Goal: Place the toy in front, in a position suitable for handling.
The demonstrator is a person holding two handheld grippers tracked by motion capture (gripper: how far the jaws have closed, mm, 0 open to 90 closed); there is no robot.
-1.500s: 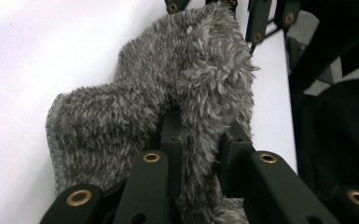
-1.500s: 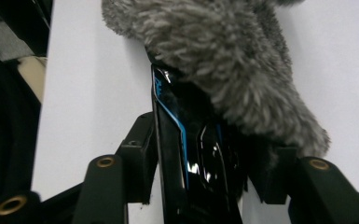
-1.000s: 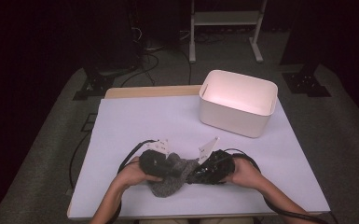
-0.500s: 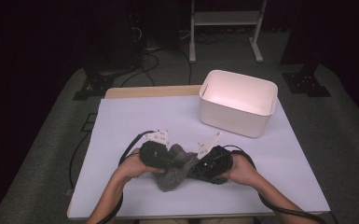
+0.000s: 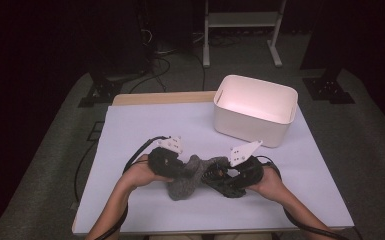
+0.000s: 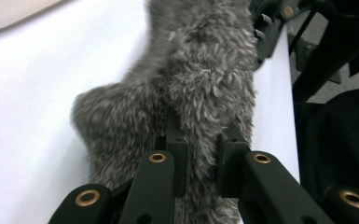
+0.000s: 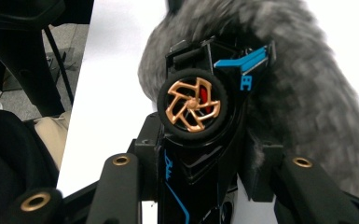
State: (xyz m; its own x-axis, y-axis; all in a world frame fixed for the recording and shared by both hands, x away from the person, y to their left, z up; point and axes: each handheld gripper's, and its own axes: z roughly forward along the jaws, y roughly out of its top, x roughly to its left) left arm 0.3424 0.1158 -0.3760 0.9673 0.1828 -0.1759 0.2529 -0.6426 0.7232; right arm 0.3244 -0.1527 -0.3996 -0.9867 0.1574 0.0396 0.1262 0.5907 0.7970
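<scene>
A fluffy grey cloth [image 5: 186,180] lies bunched at the front middle of the white table [image 5: 145,130], held between both hands. My left gripper [image 6: 200,161] is shut on a fold of the grey cloth [image 6: 205,84]. My right gripper [image 7: 200,163] is shut on a black toy car [image 7: 205,126] with blue trim and a bronze-spoked wheel. The car's nose is pushed into the grey cloth [image 7: 298,84]. From above, the left gripper [image 5: 182,167] and right gripper [image 5: 212,176] face each other across the cloth, and the toy car [image 5: 225,182] lies against its right side.
A white rectangular bin [image 5: 256,109] stands open at the back right of the table. Cables trail from both grippers toward the front edge. Dark stands and cables sit on the floor behind the table.
Both hands have shifted slightly and drawn closer around the cloth. The cloth has bunched up between the two grippers, with the car pressed into it.
</scene>
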